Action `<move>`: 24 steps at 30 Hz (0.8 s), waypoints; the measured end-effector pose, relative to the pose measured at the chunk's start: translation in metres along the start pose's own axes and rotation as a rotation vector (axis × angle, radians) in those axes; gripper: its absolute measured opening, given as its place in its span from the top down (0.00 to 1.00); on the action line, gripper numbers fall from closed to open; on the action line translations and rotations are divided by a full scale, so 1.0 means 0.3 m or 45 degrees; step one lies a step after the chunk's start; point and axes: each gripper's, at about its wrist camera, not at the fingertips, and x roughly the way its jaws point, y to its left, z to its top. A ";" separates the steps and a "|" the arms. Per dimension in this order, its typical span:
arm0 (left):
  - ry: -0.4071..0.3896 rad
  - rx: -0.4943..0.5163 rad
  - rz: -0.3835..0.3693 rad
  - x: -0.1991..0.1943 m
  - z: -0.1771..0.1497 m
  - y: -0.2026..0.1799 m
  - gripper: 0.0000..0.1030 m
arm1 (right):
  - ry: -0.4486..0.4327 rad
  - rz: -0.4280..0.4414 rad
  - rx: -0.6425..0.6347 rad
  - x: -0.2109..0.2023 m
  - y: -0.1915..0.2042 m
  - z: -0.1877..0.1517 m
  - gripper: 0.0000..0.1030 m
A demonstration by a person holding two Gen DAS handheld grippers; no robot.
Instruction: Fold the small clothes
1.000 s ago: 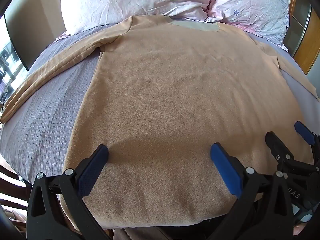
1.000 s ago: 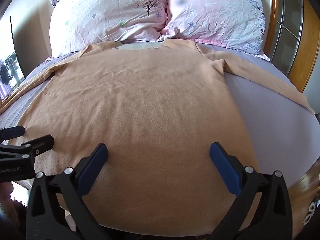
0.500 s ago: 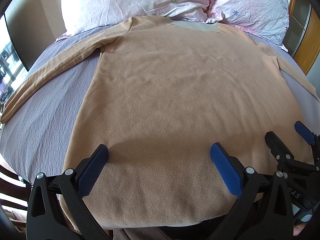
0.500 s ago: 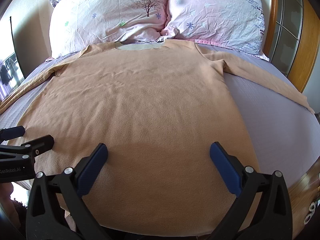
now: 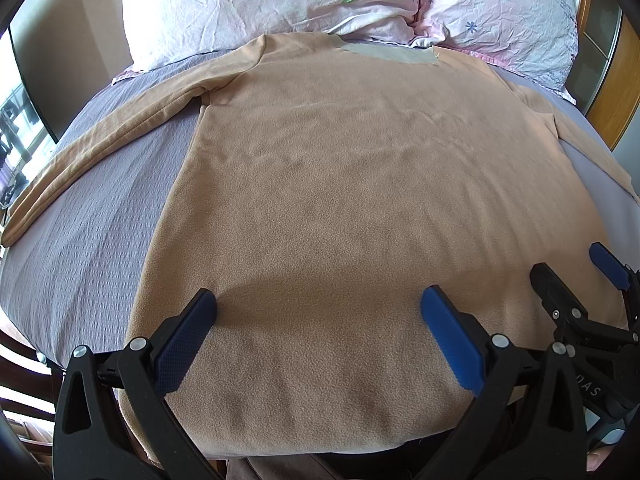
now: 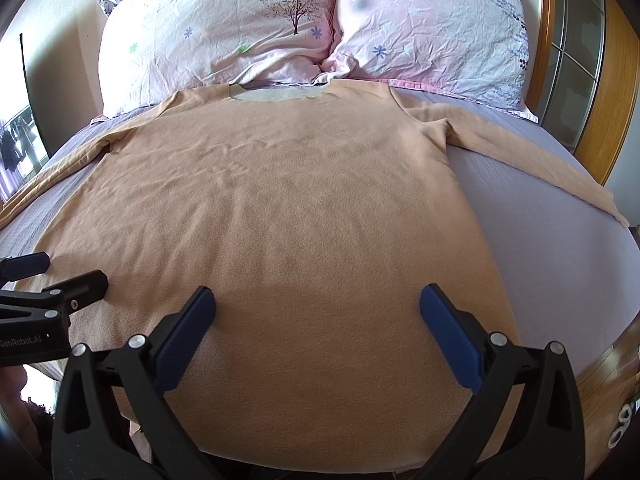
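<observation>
A tan long-sleeved fleece shirt [image 5: 352, 184] lies flat on the bed, collar toward the pillows, both sleeves spread out to the sides; it also shows in the right wrist view [image 6: 280, 208]. My left gripper [image 5: 320, 320] is open and empty, hovering over the shirt's near hem on the left side. My right gripper [image 6: 318, 318] is open and empty over the hem on the right side. Each gripper shows at the edge of the other's view: the right gripper [image 5: 580, 276] and the left gripper [image 6: 64, 272].
The bed has a lilac-grey cover [image 5: 92, 216] [image 6: 560, 248]. Two pink floral pillows [image 6: 224, 32] [image 6: 432, 28] lie at the head. A wooden headboard frame [image 6: 616, 92] stands at the right. A dark frame and window [image 5: 24, 112] are at the left.
</observation>
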 end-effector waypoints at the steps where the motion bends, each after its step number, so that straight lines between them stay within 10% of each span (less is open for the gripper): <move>1: 0.000 -0.001 0.000 0.000 0.000 0.000 0.01 | 0.000 0.000 0.000 0.000 0.000 0.000 0.02; 24: -0.006 -0.001 0.000 -0.010 0.015 -0.002 0.01 | -0.005 -0.001 0.001 -0.003 -0.001 0.000 0.02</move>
